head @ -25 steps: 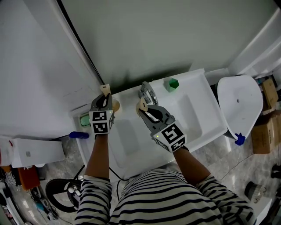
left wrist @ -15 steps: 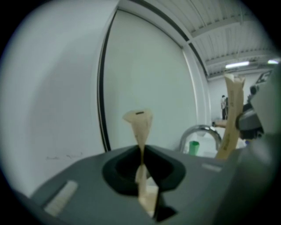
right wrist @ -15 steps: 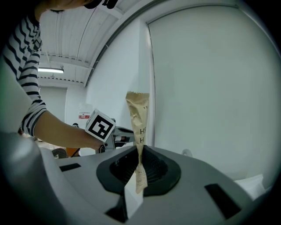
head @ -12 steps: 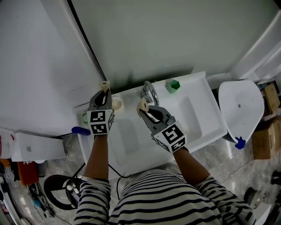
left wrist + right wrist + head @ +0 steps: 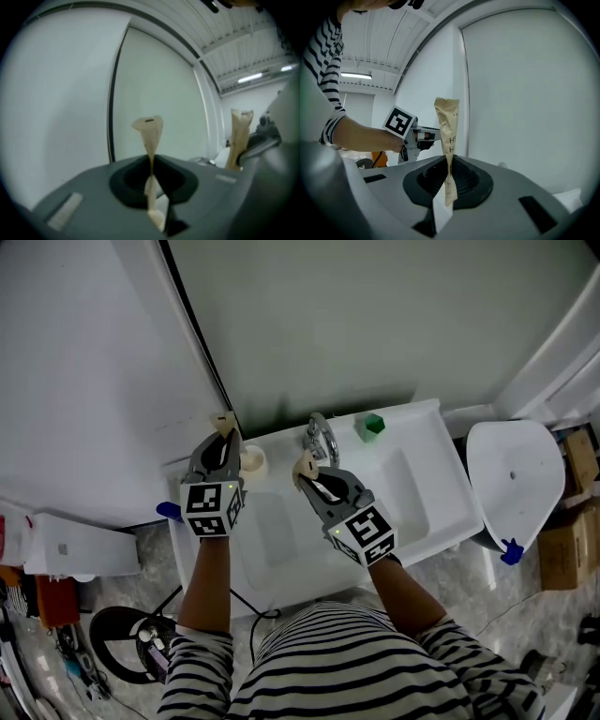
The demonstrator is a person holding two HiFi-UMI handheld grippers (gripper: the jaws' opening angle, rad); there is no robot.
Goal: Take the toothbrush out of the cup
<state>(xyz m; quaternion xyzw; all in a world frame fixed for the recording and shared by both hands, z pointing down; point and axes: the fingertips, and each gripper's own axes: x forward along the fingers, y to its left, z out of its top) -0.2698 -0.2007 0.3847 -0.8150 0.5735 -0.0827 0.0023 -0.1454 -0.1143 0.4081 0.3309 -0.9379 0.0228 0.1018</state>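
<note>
In the head view my left gripper (image 5: 225,439) is shut on a beige paper-wrapped toothbrush (image 5: 223,422), held just left of and above a cream cup (image 5: 251,462) at the sink's back left corner. In the left gripper view the wrapper (image 5: 150,131) stands upright, pinched between the jaws of that gripper (image 5: 151,165). My right gripper (image 5: 306,474) is shut on a second beige wrapped toothbrush (image 5: 302,464) in front of the faucet. In the right gripper view that wrapper (image 5: 447,123) rises from the closed jaws of the right gripper (image 5: 449,174).
A white sink (image 5: 403,486) runs along the wall, with a chrome faucet (image 5: 321,435) and a small green object (image 5: 372,424) on its back edge. A white toilet (image 5: 514,474) stands to the right. A white box (image 5: 75,555) and clutter lie on the floor at left.
My left gripper has risen with its wrapped toothbrush, and the cup now shows whole beside it. The right gripper has stayed about where it was.
</note>
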